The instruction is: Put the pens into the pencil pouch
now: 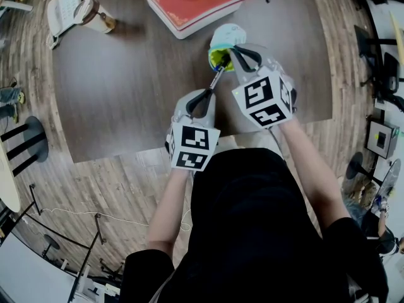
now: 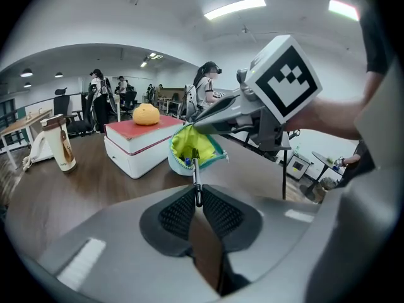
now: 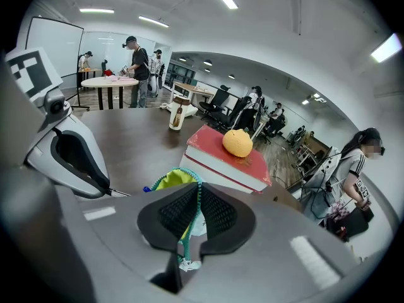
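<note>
- On the dark brown wooden table point(image 1: 113, 93), just in front of a thick red-covered book with white page edges point(image 1: 189, 5), lies the pale teal fabric pencil pouch with yellow-green lining point(image 1: 222, 43), its mouth gaping toward the person
- Left gripper point(image 1: 212, 88): its own view shows the ribbed pads pinching the rear end of a slim black-and-silver pen point(image 2: 196, 178), whose tip reaches into the pouch's mouth; from the head view the pen is only a short dark stroke running from the jaws to the pouch
- Right gripper point(image 1: 235, 52): its own view shows the pads pressed together on the pouch's teal zip edge, lifting that rim; from overhead the gripper body covers this grip
- Both gripper views look into the lining, where a small blue thing point(image 2: 187, 163) sits beside the pen's tip
- Right gripper view shows a round yellow-orange soft ball point(image 3: 237, 142) whole on the book; the head view crops it at the top edge
- Only the head view takes in the white desk telephone point(image 1: 63, 8) at the table's far left corner, next to a tan cup with a dark lid point(image 1: 95, 14), which the left gripper view shows standing upright
</note>
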